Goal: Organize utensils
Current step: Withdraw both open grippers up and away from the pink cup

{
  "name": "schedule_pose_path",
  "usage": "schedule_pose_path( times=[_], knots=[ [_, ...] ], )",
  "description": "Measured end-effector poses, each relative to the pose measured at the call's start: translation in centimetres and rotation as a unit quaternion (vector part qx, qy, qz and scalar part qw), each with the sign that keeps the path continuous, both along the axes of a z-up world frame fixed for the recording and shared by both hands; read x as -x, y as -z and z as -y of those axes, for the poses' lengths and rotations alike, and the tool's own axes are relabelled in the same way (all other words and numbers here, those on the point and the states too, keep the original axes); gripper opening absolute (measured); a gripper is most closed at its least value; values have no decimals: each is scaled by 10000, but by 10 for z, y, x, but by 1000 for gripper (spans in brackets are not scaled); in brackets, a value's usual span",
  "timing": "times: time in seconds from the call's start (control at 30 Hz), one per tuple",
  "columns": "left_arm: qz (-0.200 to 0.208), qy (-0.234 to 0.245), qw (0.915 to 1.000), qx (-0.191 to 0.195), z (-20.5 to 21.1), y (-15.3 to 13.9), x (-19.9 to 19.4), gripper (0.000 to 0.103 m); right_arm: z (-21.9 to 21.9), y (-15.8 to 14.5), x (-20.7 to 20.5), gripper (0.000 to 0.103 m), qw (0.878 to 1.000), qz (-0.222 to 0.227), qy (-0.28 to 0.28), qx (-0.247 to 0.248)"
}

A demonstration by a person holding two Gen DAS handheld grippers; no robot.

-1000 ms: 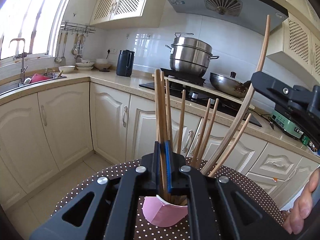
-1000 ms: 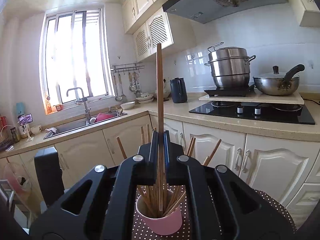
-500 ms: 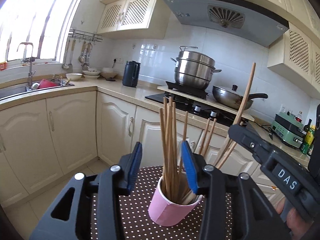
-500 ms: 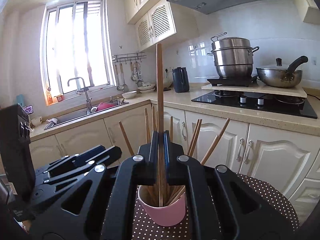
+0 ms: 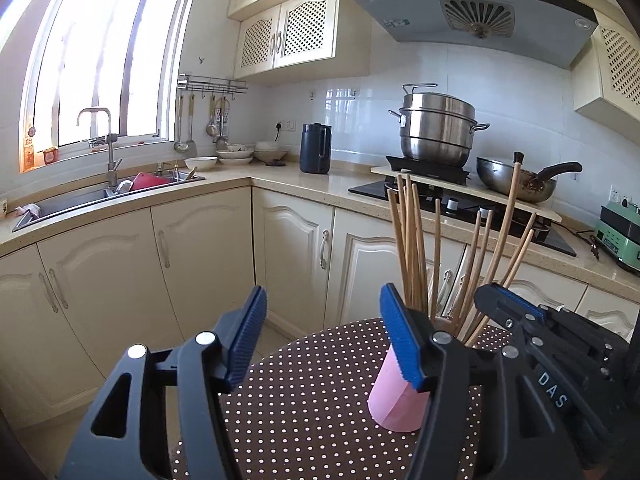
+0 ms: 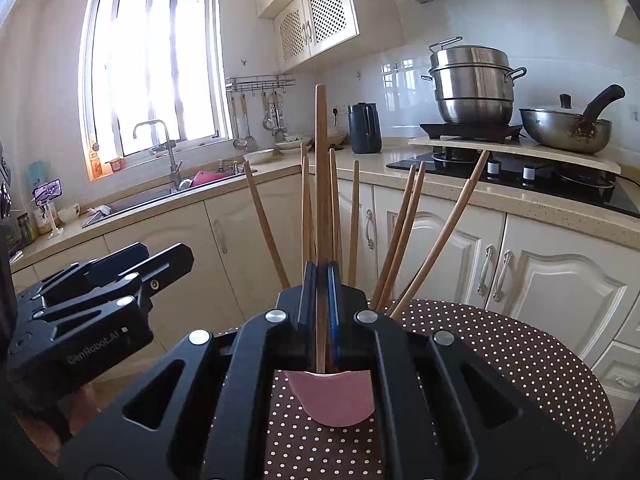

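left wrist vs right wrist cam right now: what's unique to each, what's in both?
Left wrist only: the left gripper, jaws opening with nothing between them, a green appliance at the counter's far right, and the range hood vent.

Right wrist only: the right gripper shut on one upright chopstick whose lower end is in the cup, plus a small phone on a stand left of the sink.

Both: pink cup of chopsticks on the polka-dot table, steamer pot, wok, dark kettle, sink faucet.
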State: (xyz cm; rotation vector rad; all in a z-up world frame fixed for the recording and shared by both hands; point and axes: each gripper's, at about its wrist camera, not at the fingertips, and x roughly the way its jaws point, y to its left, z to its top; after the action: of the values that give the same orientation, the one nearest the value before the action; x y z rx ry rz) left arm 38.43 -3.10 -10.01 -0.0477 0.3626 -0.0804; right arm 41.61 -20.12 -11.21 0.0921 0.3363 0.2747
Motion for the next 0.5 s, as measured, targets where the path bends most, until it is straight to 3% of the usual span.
schedule_pose_path(
  times=[0.5],
  knots=[
    [91, -202, 9998, -24, -23, -18, 39, 67, -3, -20, 35, 10, 9997, 151, -100, -179]
  ],
)
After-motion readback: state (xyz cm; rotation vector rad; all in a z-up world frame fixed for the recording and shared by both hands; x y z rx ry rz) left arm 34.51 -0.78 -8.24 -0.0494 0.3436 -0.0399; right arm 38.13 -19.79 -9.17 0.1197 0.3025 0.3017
